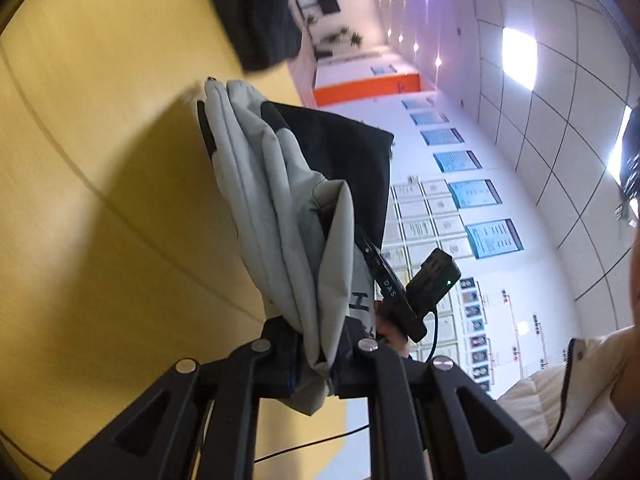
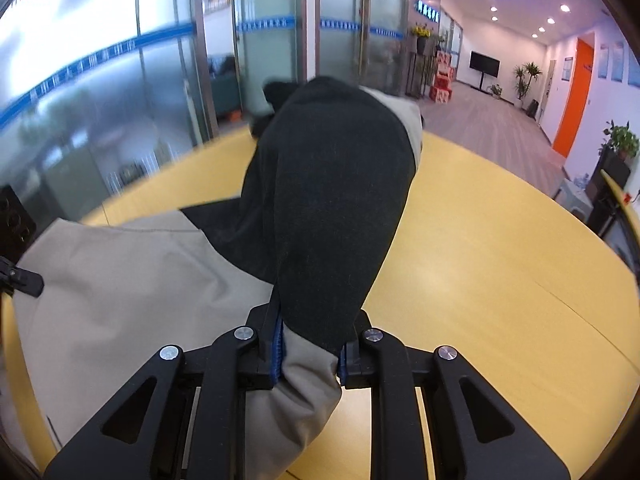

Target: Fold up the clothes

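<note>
A grey and black garment (image 1: 288, 216) hangs bunched above the yellow table (image 1: 100, 200). My left gripper (image 1: 318, 354) is shut on a grey fold of it. In the right wrist view the same garment (image 2: 328, 208) drapes forward over the table (image 2: 480, 260), black part on top and grey part (image 2: 120, 280) spreading to the left. My right gripper (image 2: 310, 356) is shut on its edge where grey meets black. The right gripper's body (image 1: 394, 292) shows behind the cloth in the left wrist view.
A dark folded garment (image 1: 256, 20) lies at the table's far end. A person in a white jacket (image 1: 568, 392) stands at the right. Glass partitions (image 2: 160, 80) lie beyond the table, and a hallway (image 2: 492, 120) opens to the right.
</note>
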A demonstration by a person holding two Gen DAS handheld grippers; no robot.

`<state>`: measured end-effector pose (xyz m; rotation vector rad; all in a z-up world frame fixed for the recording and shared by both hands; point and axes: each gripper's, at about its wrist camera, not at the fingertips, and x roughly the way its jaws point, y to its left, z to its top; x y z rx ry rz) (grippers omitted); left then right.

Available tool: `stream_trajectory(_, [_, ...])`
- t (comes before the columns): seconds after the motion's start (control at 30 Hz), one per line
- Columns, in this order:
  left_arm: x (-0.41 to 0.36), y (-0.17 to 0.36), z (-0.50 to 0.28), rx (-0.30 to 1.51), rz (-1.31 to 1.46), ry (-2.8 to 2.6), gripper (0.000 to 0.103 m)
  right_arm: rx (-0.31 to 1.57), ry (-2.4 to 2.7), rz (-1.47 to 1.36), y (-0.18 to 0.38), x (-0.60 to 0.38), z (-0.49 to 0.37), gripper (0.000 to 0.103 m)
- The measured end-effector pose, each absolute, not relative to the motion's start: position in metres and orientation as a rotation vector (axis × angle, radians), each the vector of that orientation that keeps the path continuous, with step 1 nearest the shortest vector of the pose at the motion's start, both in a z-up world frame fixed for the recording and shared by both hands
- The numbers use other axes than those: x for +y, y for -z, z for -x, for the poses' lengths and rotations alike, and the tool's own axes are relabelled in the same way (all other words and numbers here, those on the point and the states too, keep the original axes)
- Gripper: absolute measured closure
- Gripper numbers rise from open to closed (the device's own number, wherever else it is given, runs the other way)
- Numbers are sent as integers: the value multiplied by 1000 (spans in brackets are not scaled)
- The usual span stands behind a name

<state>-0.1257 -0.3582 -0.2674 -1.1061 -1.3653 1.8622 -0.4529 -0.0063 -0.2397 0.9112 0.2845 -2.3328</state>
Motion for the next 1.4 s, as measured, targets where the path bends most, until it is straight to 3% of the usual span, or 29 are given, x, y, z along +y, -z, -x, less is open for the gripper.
stream_trajectory(0.3, [-481, 228, 180, -1165, 1087, -2099, 91, 60, 2293, -816, 246, -115, 498, 86])
stream_trajectory(0.53, [-532, 311, 251, -1106, 1276, -2109, 91, 65, 2270, -1059, 327, -161, 542, 83])
stream_trajectory(0.73, [-525, 321, 241, -1062, 1286, -2121, 89, 92, 2265, -1074, 328, -157, 539, 81])
stream_trajectory(0.8, [-519, 317, 241, -1009, 1322, -2149, 84, 132, 2260, -1088, 323, -141, 534, 79])
stream_trajectory(0.87, [-520, 310, 238, -931, 1400, -2218, 66, 188, 2252, -1123, 320, -137, 533, 72])
stream_trajectory(0.97, [-536, 289, 219, -915, 1463, -2359, 50, 264, 2220, -1112, 291, -130, 519, 57])
stream_trajectory(1.0, [-532, 268, 208, -870, 1452, -2439, 46, 286, 2207, -1090, 276, -126, 512, 51])
stream_trajectory(1.07, [-517, 225, 186, -753, 1417, -2587, 25, 329, 2179, -1044, 245, -117, 497, 47])
stream_trajectory(1.13, [-483, 173, 162, -545, 1368, -2720, 11, 370, 2151, -999, 213, -109, 483, 40])
stream_trajectory(1.27, [-414, 109, 131, -384, 1308, -2798, 4, 451, 2090, -909, 151, -92, 453, 20])
stream_trajectory(1.4, [-364, 86, 120, -362, 1385, -2828, 3, 524, 1959, -908, 101, -75, 423, 18])
